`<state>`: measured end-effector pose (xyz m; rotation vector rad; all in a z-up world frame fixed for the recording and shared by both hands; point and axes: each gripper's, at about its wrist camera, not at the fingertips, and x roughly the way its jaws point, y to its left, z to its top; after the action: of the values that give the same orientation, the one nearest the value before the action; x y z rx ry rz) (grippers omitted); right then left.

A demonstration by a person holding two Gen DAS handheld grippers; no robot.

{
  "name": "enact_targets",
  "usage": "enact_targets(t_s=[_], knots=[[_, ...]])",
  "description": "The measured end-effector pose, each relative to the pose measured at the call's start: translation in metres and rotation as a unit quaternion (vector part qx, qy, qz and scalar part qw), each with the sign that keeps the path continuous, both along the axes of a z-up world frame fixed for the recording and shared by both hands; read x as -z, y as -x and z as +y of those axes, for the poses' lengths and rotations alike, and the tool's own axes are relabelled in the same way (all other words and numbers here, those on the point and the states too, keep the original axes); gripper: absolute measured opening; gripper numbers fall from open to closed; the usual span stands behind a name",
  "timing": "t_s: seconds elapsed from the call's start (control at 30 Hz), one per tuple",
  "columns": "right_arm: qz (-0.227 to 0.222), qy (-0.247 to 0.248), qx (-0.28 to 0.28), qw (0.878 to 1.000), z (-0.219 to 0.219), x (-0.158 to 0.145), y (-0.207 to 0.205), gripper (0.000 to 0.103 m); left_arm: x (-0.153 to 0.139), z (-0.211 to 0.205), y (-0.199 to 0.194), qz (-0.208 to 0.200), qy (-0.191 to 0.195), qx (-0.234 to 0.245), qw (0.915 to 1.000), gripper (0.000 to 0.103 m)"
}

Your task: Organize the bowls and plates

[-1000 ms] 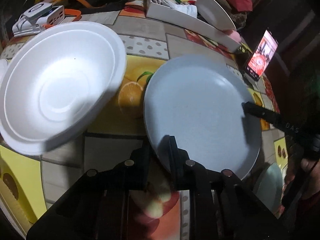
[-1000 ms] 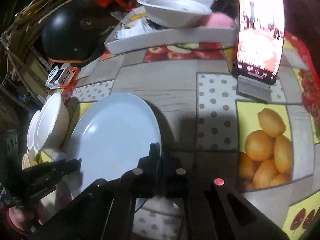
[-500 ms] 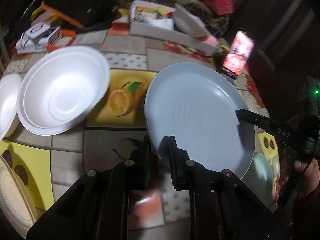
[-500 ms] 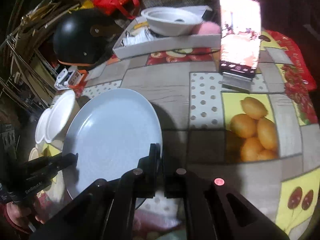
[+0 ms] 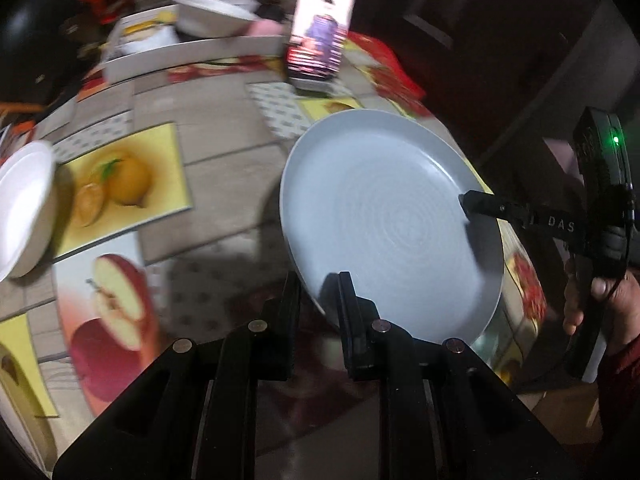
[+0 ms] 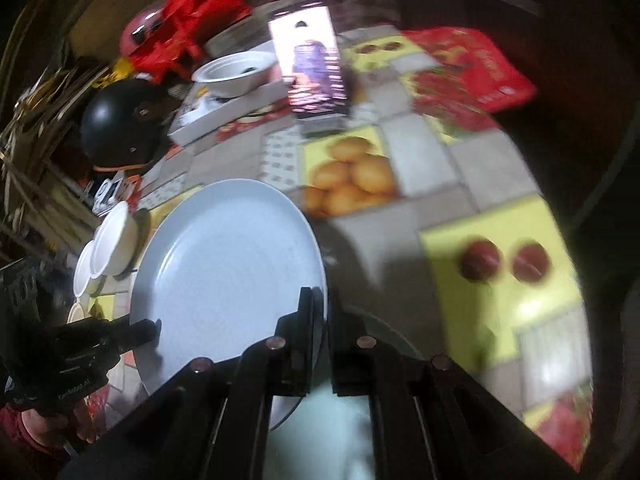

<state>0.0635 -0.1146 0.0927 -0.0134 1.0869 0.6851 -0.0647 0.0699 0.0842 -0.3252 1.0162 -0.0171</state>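
Black helmet (image 6: 120, 120) clearer right-wrist only

left tongs (image 5: 318, 294): clamped on plate rim, angled down | right tongs (image 6: 318, 312): likewise

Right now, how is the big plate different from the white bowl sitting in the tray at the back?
The grey plate is wide and nearly flat; the white bowl is smaller and deep. The plate is pinched at its rim by the left gripper and right gripper; the bowl rests untouched in the white tray. Both are round and empty.
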Motion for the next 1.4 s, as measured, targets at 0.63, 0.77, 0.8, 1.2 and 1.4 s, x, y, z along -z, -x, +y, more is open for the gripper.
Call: enact_targets(t_s=[0.63, 0.77, 0.8, 1.2, 1.4], knots=[[0.05, 0.011, 0.051, 0.997, -0.073, 0.031, 0.029, 0.006, 0.025, -0.054, 0.005, 0.046, 0.003, 0.062, 0.997, 0.016], [0.055, 0.011, 0.05, 0.997, -0.074, 0.034, 0.032, 0.006, 0.028, -0.054, 0.007, 0.051, 0.003, 0.061, 0.9968, 0.016], [0.056, 0.011, 0.051, 0.997, -0.073, 0.035, 0.032, 0.006, 0.029, -0.055, 0.008, 0.053, 0.003, 0.062, 0.9966, 0.016], [0.061, -0.015, 0.073, 0.995, -0.081, 0.033, 0.035, 0.066, 0.018, -0.052, 0.015, 0.023, 0.003, 0.066, 0.9975, 0.067], [0.066, -0.036, 0.092, 0.993, -0.088, 0.03, 0.032, 0.08, 0.003, -0.043, 0.023, -0.016, 0.014, 0.055, 0.9982, 0.082]])
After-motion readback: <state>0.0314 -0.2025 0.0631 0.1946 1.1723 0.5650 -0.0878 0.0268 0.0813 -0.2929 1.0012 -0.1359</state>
